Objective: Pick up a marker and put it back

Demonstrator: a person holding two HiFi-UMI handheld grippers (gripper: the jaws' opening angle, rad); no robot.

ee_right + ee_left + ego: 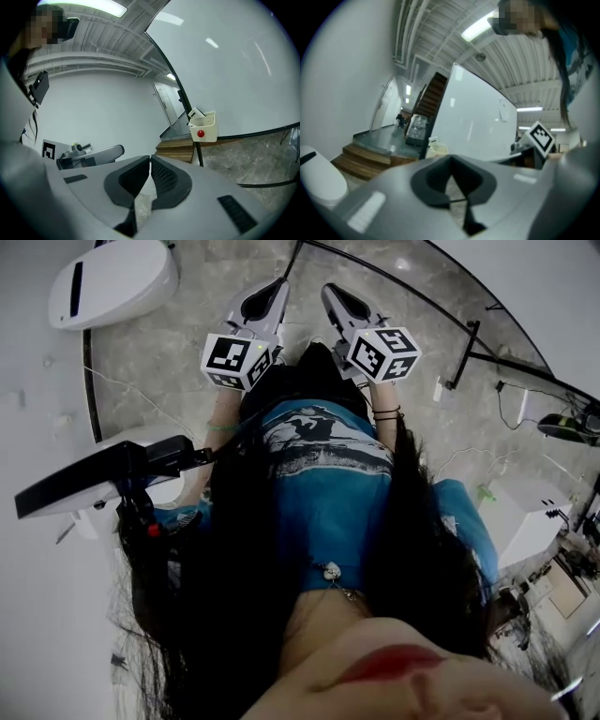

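No marker shows clearly in any view. A white holder box [205,126] with a red round piece [200,133] hangs on the frame of a large whiteboard [234,61], which also appears in the left gripper view [473,122]. In the head view my left gripper [272,292] and right gripper [335,294] hang side by side in front of my body, pointing at the stone floor [169,362]. The left gripper [451,161] has its jaws together with nothing between them. The right gripper [150,161] is shut too, only a thin slit between its pads, and it holds nothing.
A white rounded unit [112,279] sits at the top left and a black-and-white device [94,479] stands close by my left side. Black stand legs [469,343] and cables [511,409] cross the floor to the right. Wooden steps [176,149] lie beyond the board.
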